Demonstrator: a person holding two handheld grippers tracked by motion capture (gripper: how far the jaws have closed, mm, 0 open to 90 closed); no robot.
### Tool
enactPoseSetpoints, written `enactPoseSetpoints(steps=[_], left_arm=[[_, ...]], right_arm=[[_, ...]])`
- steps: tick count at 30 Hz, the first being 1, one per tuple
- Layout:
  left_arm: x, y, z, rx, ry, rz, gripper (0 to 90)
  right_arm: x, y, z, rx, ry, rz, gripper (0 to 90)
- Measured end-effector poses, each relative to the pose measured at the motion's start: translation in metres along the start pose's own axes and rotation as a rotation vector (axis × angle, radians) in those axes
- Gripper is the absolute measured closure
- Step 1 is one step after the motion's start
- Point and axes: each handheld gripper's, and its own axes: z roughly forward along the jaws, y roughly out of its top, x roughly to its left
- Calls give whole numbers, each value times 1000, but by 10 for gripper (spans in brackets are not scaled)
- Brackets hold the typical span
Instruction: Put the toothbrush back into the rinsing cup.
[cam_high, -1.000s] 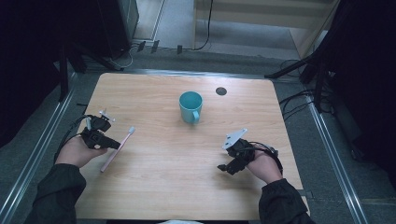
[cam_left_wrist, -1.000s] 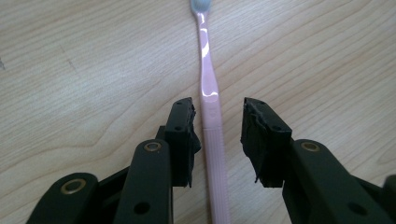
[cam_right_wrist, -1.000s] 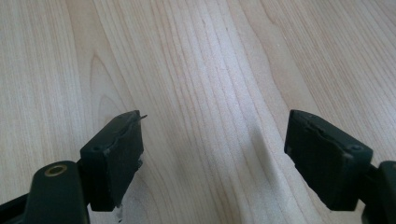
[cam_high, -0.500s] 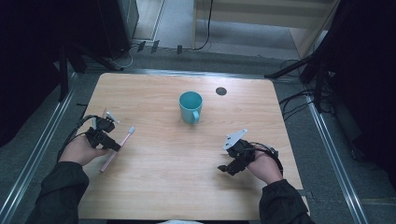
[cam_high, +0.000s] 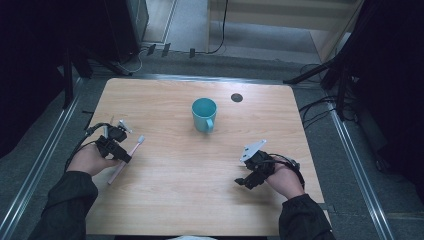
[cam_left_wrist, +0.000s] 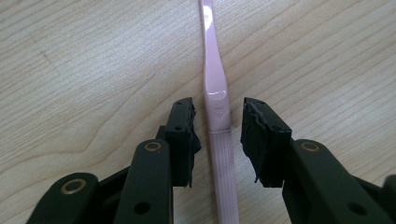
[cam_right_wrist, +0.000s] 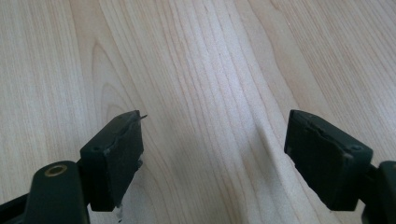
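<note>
Wooden table (cam_high: 180, 200) — toothbrush (cam_high: 126, 159), teal mug (cam_high: 204, 114)

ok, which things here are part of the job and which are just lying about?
In the job:
- pink toothbrush, lying between the open left gripper pads, gaps both sides
- teal mug, probably

Lying about:
- dark round disc in the table
- right gripper, open over bare wood

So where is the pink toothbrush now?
In the high view, the pink toothbrush lies on the table's left side, between the open left gripper jaws.
</note>
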Motion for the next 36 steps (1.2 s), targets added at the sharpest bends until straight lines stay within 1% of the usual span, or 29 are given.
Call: enactPoseSetpoints(steps=[5,8,11,12,16,17,20,24,30,33,35,36], left_arm=[[0,1,3,31,13,4,636],[-2,2,4,28,17,6,636],[-2,2,4,34,25,14,637],[-3,2,4,34,28,9,638],[-7,4,5,45,60,23,641],[-8,5,5,54,67,29,644],[-9,6,5,60,81,24,650],[-10,7,5,69,80,17,660],[-13,9,6,87,82,8,700],[-13,10,6,100,84,8,727],[-14,11,6,105,84,0,760],[-13,12,6,109,85,3,773]], right_arm=[[0,-1,-1,0,-6,-1,193],[0,-2,-1,1,-5,-2,193],[0,-2,0,5,-2,5,193],[0,-2,0,9,-4,5,193],[0,-2,0,10,-5,8,193],[0,-2,0,12,-5,8,193],[0,-2,1,13,-6,9,193],[0,-2,1,20,-8,4,193],[0,-2,2,27,-6,3,193],[0,-2,2,30,-7,4,193],[0,-2,2,31,-7,3,193],[0,-2,2,31,-7,0,193]])
